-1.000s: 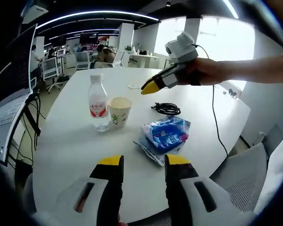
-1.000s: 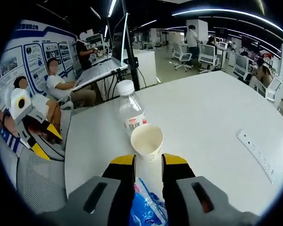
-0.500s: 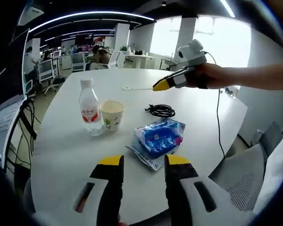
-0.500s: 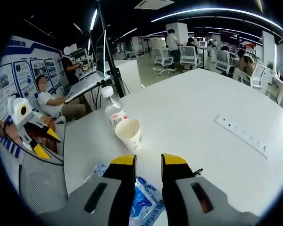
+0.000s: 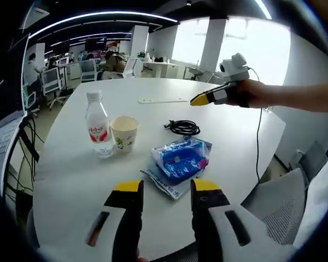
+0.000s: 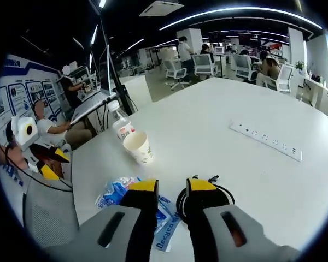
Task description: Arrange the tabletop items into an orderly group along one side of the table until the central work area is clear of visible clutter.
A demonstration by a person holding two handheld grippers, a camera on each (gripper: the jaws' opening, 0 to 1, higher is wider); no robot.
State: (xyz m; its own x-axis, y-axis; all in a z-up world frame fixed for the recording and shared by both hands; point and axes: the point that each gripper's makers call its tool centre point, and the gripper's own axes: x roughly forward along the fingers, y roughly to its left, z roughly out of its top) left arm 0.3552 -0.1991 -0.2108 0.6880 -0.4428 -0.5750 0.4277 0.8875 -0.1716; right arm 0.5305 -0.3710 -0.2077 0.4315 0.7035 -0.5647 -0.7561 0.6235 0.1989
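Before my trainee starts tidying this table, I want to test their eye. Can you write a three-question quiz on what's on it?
1. True or false: the cup lies on its side.
2. What sits nearest the cup? A) bottle B) cable C) power strip
3. Fill in: the blue packet lies between the cup and the coiled ____.

Key: 1. False, it stands upright. 2. A, the bottle stands right beside it. 3. Cable; in the left gripper view, the right gripper hovers above the table behind it.
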